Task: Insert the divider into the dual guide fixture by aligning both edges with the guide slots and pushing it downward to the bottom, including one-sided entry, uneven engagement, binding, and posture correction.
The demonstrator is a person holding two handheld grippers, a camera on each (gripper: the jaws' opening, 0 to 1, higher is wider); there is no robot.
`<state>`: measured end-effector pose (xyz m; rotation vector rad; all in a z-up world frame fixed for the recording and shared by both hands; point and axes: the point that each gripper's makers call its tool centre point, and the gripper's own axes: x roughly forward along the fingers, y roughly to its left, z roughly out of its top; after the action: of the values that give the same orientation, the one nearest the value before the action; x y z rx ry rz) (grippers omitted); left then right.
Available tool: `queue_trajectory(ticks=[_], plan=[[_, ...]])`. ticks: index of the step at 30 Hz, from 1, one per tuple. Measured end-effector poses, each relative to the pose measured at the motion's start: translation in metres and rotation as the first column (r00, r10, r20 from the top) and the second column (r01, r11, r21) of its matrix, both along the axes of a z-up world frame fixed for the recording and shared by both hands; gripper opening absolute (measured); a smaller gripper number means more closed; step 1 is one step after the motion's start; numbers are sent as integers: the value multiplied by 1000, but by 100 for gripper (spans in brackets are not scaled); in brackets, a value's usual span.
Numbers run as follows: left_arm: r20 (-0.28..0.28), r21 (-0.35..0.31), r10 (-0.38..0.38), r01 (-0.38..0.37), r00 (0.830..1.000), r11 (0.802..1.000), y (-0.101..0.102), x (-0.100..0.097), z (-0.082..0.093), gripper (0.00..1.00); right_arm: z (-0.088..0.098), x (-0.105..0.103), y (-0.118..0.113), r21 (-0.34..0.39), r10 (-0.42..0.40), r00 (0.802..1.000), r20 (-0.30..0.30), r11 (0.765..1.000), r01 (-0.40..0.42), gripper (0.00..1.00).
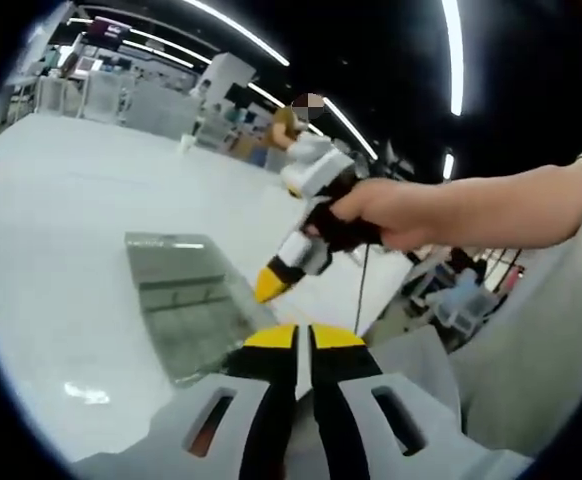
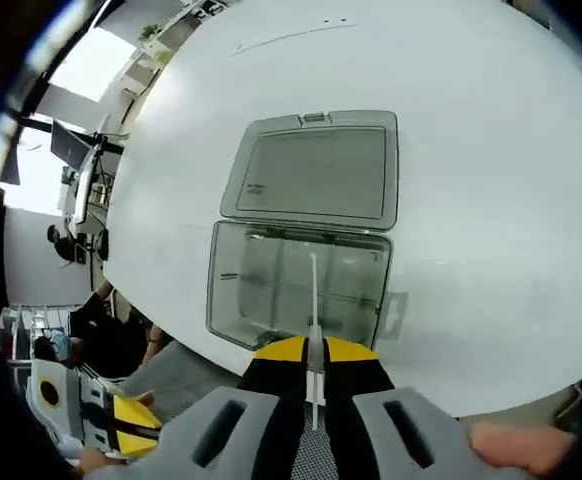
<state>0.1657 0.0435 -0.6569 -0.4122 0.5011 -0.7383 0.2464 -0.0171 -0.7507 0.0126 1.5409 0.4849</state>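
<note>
A clear plastic box, the guide fixture (image 2: 299, 285), lies open on the white table with its hinged lid (image 2: 316, 172) flat beyond it. My right gripper (image 2: 311, 350) is shut on a thin clear divider (image 2: 313, 290), seen edge-on and hanging over the middle of the box. Whether the divider touches the slots I cannot tell. In the left gripper view the fixture (image 1: 186, 300) is a greyish clear panel just ahead of my left gripper (image 1: 301, 337), whose yellow-tipped jaws are shut with nothing between them. A hand holds the right gripper (image 1: 269, 285) above the fixture's near corner.
The white table (image 2: 471, 150) spreads wide around the box. The left gripper (image 2: 131, 425) sits low at the table's near edge. Beyond the table are shelves, equipment and people (image 2: 121, 340) in a lit room.
</note>
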Motion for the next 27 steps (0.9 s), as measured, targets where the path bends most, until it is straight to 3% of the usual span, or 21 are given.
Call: queue_trajectory(ticks=[7,27], plan=[[-1,-1,7,-7,1000,1000,2,0,-3,1,4,-1,6,9,-40,999,-9,999,40,0],[-4,10,11,-11,1000,1000,5,1,-9,1,-10,10,5,-45,-96,994,-51,995,94,0]])
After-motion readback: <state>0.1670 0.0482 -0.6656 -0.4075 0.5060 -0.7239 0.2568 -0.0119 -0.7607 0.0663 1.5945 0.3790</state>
